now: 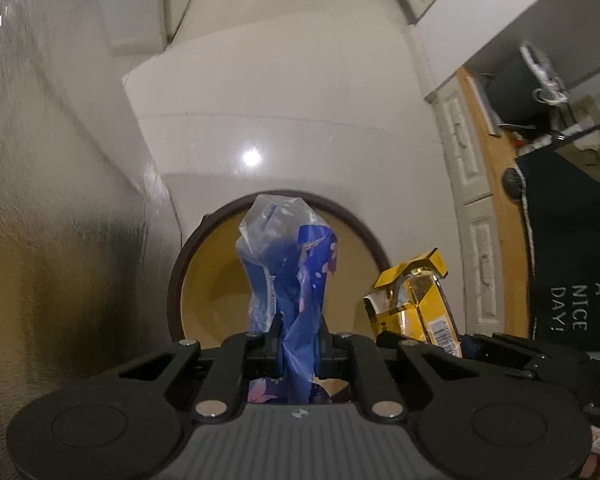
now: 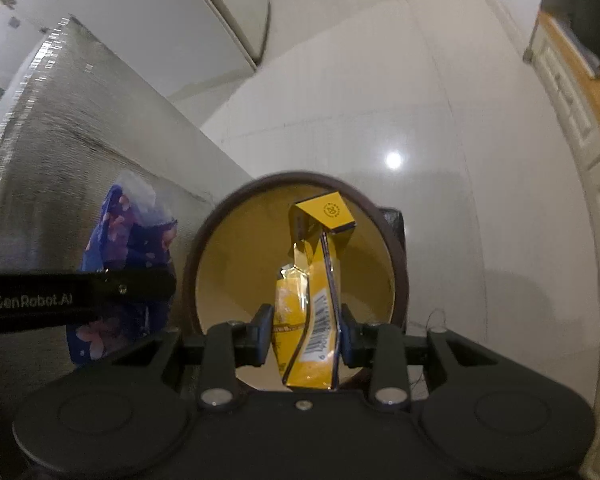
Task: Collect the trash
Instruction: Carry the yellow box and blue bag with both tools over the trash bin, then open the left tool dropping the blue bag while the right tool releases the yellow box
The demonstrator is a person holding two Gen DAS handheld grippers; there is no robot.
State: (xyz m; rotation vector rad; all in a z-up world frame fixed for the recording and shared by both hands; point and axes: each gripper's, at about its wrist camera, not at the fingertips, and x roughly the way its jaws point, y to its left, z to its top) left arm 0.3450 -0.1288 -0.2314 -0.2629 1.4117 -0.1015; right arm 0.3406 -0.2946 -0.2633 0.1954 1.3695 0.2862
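Your left hand-held gripper [image 1: 298,344] is pinching a blue plastic wrapper [image 1: 296,280] w/ pink flower print, jaws nearly together on its twisted waist. It hangs over the mouth of the round bin [image 1: 188,264], dark rim, yellow inside, standing on the tiled floor [image 1: 300,100].

Your right hand-held gripper [image 2: 306,332] is clamped on a yellow carton [image 2: 316,320], flattened and creased, barcode side showing, pads on both long edges. It's also above the bin opening, just beside the wrapper. In the right wrist view the bin looks empty, as far as you can see past the carton.

Handling, as I judge it:
- Wrapper: v. light, soft, slick film. It'll cling to the pads or drift when let go. Your hold at the bunched middle is right; loose ends give nothing to grip.
- Carton: light, semi-stiff, glossy, already crushed so it won't spring back much. The grip across the narrow width near the lower half looks solid; top flap is bent open and could catch the rim.

Both pieces look ready to drop once they're centred over the opening. The shiny foil-faced panel [image 1: 60,200] sits close on the left, so keep the wrapper off it.
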